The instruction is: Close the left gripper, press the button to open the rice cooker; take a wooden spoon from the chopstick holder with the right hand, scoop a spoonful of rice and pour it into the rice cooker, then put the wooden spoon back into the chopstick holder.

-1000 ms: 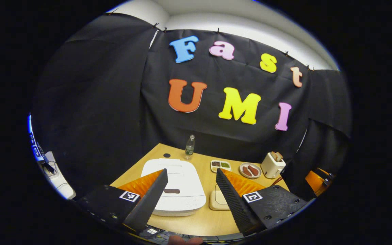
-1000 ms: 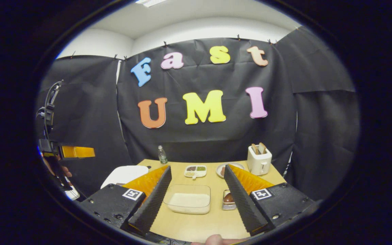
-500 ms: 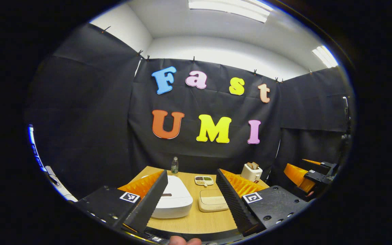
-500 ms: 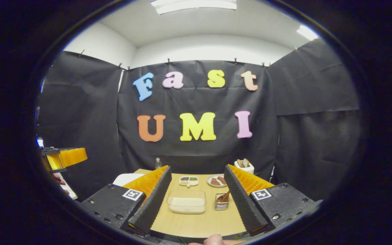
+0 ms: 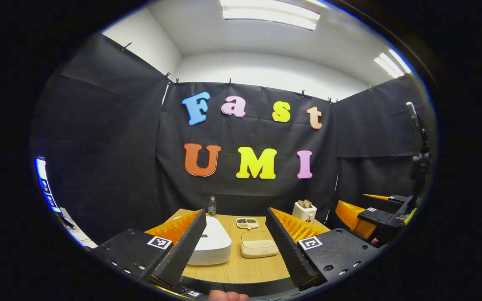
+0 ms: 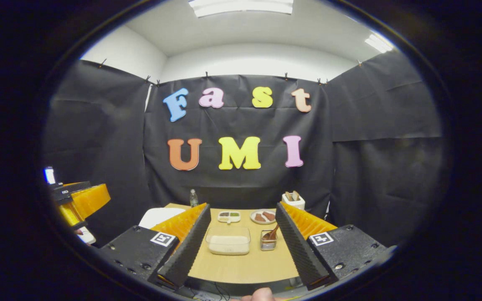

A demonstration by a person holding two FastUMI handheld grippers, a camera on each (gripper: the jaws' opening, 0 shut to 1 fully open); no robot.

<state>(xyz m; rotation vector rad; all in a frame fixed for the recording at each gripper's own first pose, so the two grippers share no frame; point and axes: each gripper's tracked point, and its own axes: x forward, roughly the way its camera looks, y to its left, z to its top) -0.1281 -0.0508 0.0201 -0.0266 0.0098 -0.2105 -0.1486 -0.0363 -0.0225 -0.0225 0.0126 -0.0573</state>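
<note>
Desk [image 5: 232, 269]: wooden top, both claws held back from its near edge, nothing touched.

Rice cooker [image 5: 214, 246]: white, lid down, left part of desk.

Rice container [image 6: 228, 242]: clear tub, pale rice inside, centre of desk.

Chopstick holder [image 6: 268, 242]: just right of the tub, wooden spoon [image 6: 273, 233] leaning out of it.

Left claw [image 5: 234, 244]: fingers wide apart, empty, aimed between the cooker and the tub.

Right claw [image 6: 243, 242]: fingers wide apart, empty, facing tub and holder.

Risk, as I judge it: the task wants the left claw shut before pressing; apart, its fingers could straddle or slip off the button, too small to make out here. A hasty grab at the leaning spoon could tip the holder.
</note>
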